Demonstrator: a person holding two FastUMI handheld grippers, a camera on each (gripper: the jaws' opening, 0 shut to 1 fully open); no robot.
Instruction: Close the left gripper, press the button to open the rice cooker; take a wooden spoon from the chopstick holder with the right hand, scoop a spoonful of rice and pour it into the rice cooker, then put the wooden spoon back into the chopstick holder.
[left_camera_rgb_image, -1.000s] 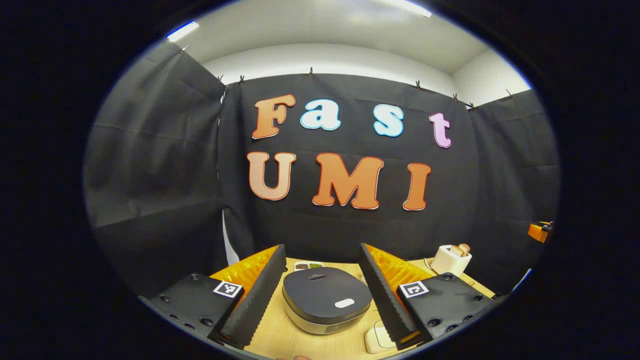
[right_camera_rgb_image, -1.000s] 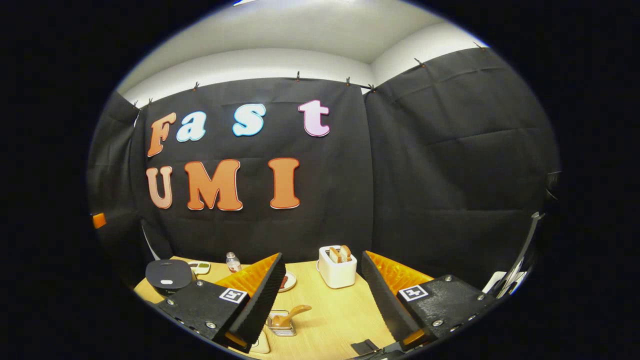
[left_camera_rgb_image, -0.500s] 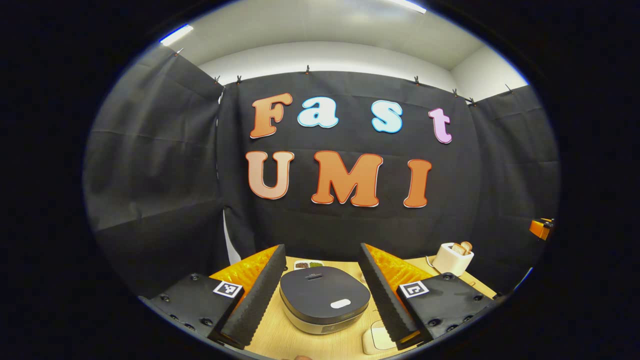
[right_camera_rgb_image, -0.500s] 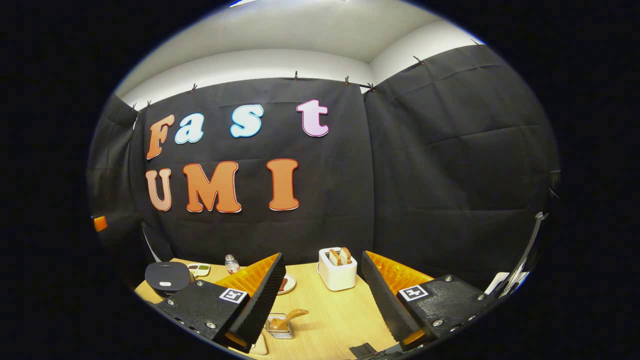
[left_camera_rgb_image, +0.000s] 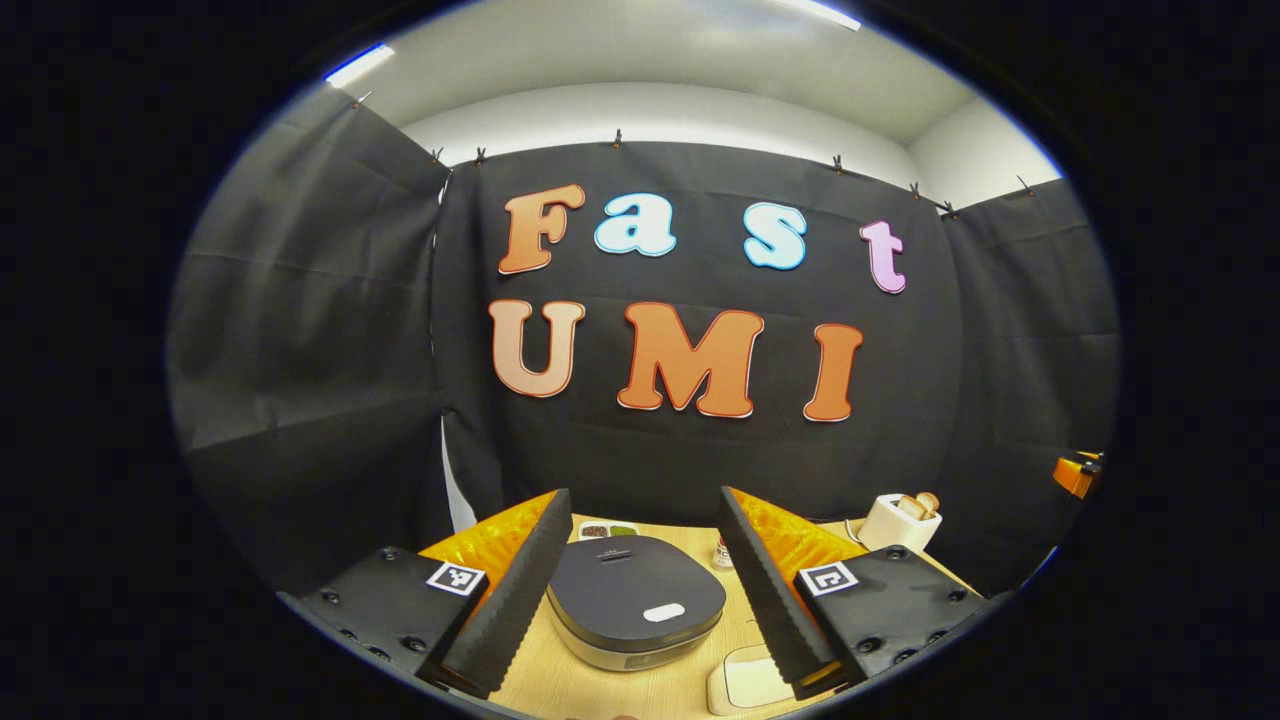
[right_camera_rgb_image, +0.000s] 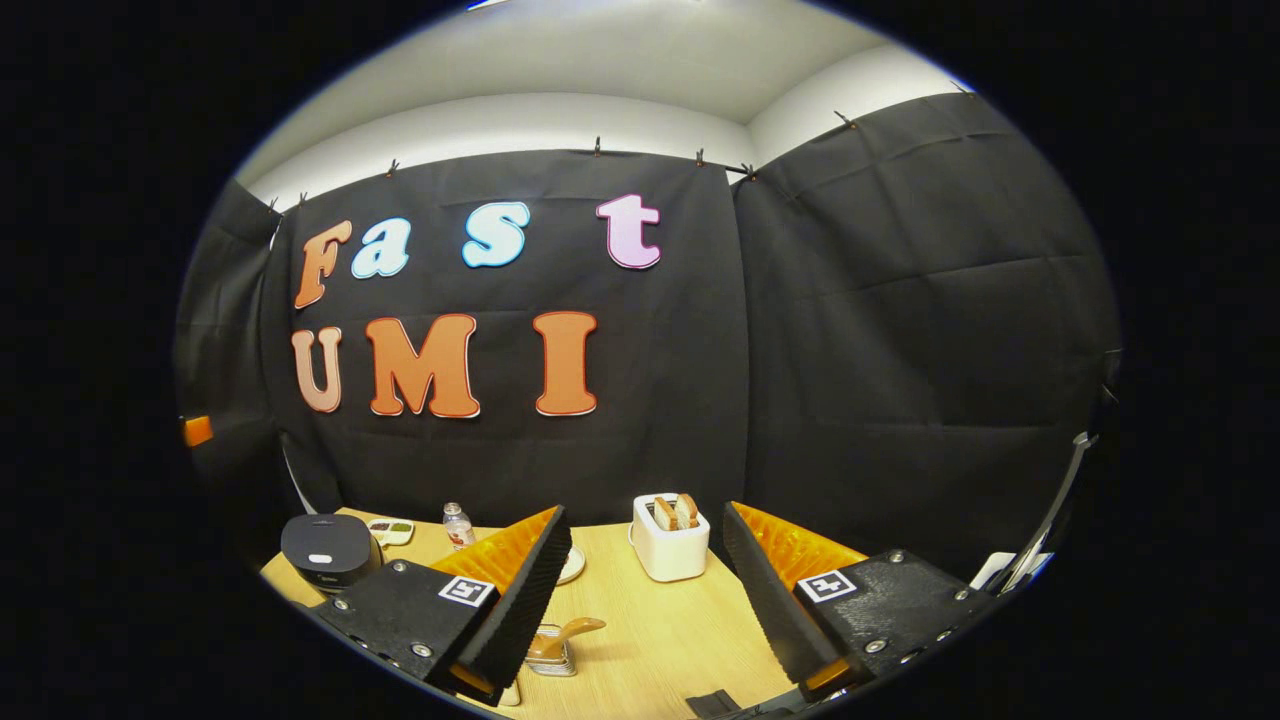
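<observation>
Wooden bench (left_camera_rgb_image: 600, 690) carries the cooker (left_camera_rgb_image: 634, 610), lid down, straight ahead between your left tool's (left_camera_rgb_image: 640, 590) spread fingers. Your right tool (right_camera_rgb_image: 645, 600) is spread too; the spoon (right_camera_rgb_image: 570, 632) in its holder (right_camera_rgb_image: 548, 652) sits just by its left finger.

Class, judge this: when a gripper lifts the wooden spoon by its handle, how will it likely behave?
The wooden spoon looks rigid, so it should not flop. It looks slim, so probably light. Its handle sticks out at a slant from the chopstick holder, a small holder that may shift or tip as the spoon comes out.
</observation>
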